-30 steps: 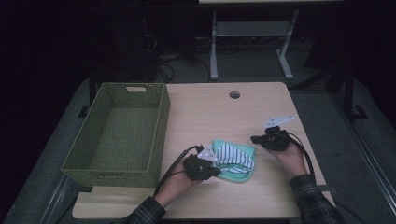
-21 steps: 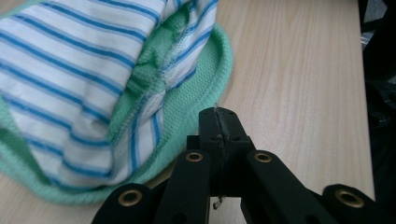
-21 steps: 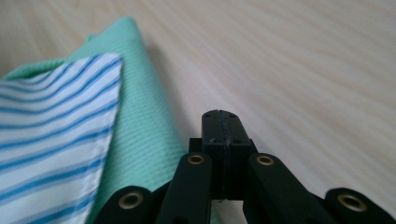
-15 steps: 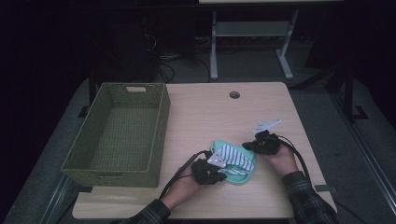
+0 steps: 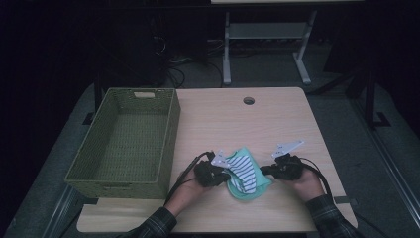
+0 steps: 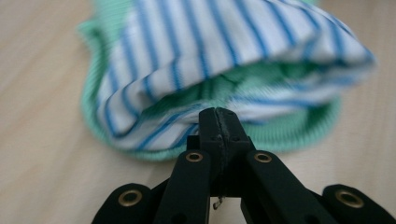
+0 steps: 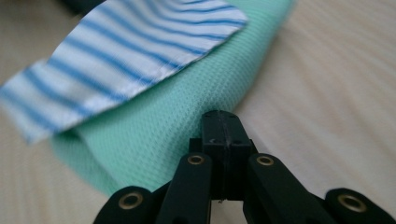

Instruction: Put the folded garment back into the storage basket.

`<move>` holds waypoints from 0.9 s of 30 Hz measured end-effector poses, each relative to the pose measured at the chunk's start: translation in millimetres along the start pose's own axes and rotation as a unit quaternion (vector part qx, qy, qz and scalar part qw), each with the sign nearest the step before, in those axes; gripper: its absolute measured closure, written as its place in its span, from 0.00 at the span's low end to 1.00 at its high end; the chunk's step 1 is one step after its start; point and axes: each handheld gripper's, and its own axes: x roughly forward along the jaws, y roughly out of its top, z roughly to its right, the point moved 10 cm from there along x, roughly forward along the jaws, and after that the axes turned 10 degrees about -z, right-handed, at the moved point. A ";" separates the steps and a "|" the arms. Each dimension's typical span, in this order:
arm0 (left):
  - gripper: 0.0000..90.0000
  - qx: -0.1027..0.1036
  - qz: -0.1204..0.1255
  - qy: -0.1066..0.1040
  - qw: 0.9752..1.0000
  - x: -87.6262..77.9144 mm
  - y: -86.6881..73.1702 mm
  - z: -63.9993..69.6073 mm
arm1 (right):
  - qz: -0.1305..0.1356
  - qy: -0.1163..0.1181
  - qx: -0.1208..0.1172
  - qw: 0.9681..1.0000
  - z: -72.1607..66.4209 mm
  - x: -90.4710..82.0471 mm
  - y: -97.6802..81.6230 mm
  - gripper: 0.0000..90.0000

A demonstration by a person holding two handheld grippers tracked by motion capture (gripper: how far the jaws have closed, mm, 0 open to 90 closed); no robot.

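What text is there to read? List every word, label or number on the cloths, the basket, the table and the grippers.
None: no word, number or sign can be read.
Striped cloth: blue stripes, no label.
Green cloth: plain weave.
Basket: no tag.
Table: bare wood.
Left gripper and right gripper: no markings.

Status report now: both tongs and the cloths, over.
Left tongs shut at the striped cloth. Right tongs shut at the green cloth. Basket stands apart.

Mint-green cloth [image 5: 249,189] with blue-and-white striped part, olive-green woven basket [image 5: 124,176]
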 end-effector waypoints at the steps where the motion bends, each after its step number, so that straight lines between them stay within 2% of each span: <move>1: 0.99 -0.003 0.001 0.004 1.000 -0.4 0.0 -3.0 | -0.001 0.003 0.001 1.000 -4.6 -0.7 -1.9 1.00; 2: 0.99 -0.006 0.001 0.008 1.000 -1.7 -0.5 -8.4 | -0.003 0.008 -0.005 1.000 -11.3 -1.6 -4.9 1.00; 4: 0.99 -0.009 0.002 0.007 1.000 -2.4 -0.5 -9.3 | -0.002 0.007 -0.006 1.000 -15.4 -2.5 -6.9 1.00; 8: 0.98 -0.007 0.006 0.009 1.000 -9.1 0.2 -9.4 | 0.007 0.006 -0.008 1.000 -13.7 -4.9 -6.2 1.00; 9: 0.94 -0.002 0.009 0.001 1.000 -13.2 1.7 -8.3 | 0.014 0.004 0.001 1.000 -11.5 -7.4 -4.9 0.99; 12: 0.85 0.000 0.011 -0.007 1.000 -17.0 4.5 -7.2 | 0.018 0.000 0.005 1.000 -8.3 -9.0 -5.0 0.95; 13: 0.85 0.004 0.012 -0.013 1.000 -18.2 6.4 -6.6 | 0.020 -0.003 0.008 1.000 -6.2 -9.2 -5.3 0.91; 15: 0.77 0.012 0.012 -0.020 1.000 -18.4 10.8 -5.1 | 0.024 -0.012 0.019 0.999 -1.7 -9.3 -6.1 0.84; 16: 0.71 0.020 0.008 -0.020 1.000 -18.5 11.9 -5.1 | 0.027 -0.016 0.026 0.999 1.5 -9.3 -6.5 0.77; 17: 0.71 0.028 0.003 -0.024 0.999 -18.1 12.8 -5.2 | 0.027 -0.016 0.026 0.999 1.5 -9.3 -6.5 0.77; 18: 0.63 0.042 -0.008 -0.034 0.999 -16.5 13.2 -4.5 | 0.025 -0.023 0.033 0.999 4.6 -8.7 -7.7 0.70; 19: 0.60 0.042 -0.008 -0.034 0.999 -16.5 13.2 -4.5 | 0.025 -0.023 0.033 0.999 4.6 -8.7 -7.7 0.70; 20: 0.60 0.047 -0.016 -0.036 0.998 -15.1 12.7 -4.9 | 0.025 -0.027 0.035 0.999 6.3 -8.2 -8.6 0.66; 21: 0.57 0.042 -0.013 -0.042 0.998 -13.0 14.1 -3.1 | 0.027 -0.031 0.038 0.998 8.2 -7.5 -8.8 0.63; 22: 0.53 0.045 -0.018 -0.046 0.998 -11.8 13.7 -2.9 | 0.029 -0.033 0.040 0.998 9.9 -6.9 -9.3 0.61; 25: 0.45 0.052 -0.027 -0.054 0.997 -6.8 14.4 -2.4 | 0.030 -0.043 0.045 0.998 15.1 -5.2 -10.3 0.50; 26: 0.40 0.057 -0.030 -0.051 0.997 -5.2 14.8 -3.2 | 0.028 -0.055 0.050 0.997 18.4 -3.5 -11.3 0.41; 27: 0.40 0.058 -0.033 -0.053 0.996 -4.2 15.2 -3.0 | 0.028 -0.055 0.050 0.997 18.4 -3.5 -11.3 0.41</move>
